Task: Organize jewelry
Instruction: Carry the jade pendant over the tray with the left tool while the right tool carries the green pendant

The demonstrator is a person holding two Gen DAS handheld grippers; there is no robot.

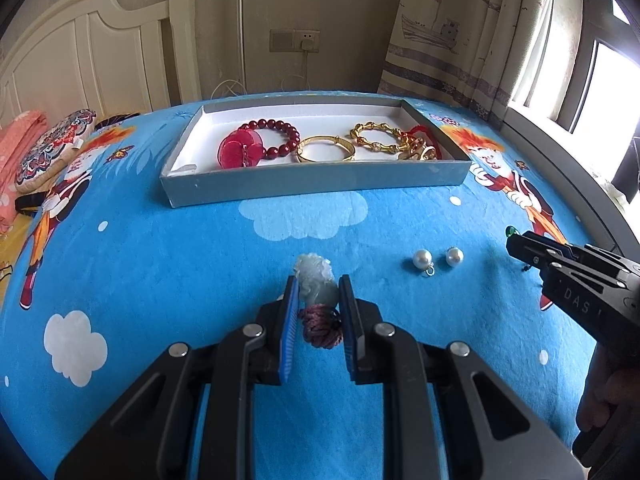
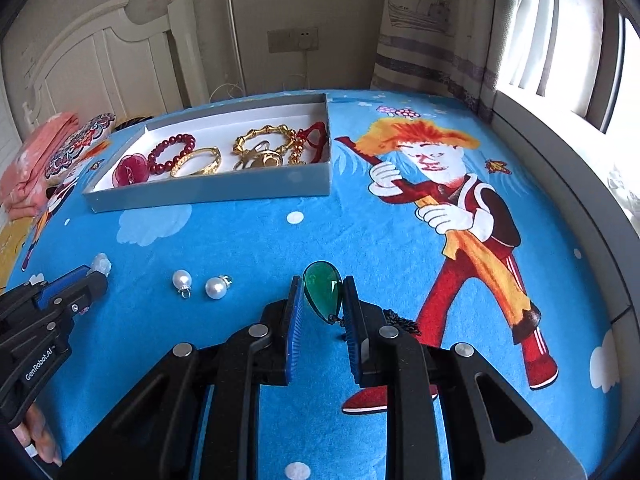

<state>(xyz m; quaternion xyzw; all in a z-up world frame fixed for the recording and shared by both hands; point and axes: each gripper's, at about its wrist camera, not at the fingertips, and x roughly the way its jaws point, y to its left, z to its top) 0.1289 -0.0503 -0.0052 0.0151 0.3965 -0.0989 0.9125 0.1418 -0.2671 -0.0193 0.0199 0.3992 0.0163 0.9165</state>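
Jewelry is being handled on both sides at once! A pale jade pendant (image 1: 316, 282) is flanked by the narrowed left gripper (image 1: 318, 296), a firm pinch not confirmed. Over at three o'clock, a green teardrop gem (image 2: 322, 290) is pinched by the right gripper (image 2: 322, 300). Both look light, hard, slippery; flat flanks are judged best. Two pearls (image 1: 438, 259) lie between them; the grey tray (image 1: 320, 184) sits at twelve o'clock.
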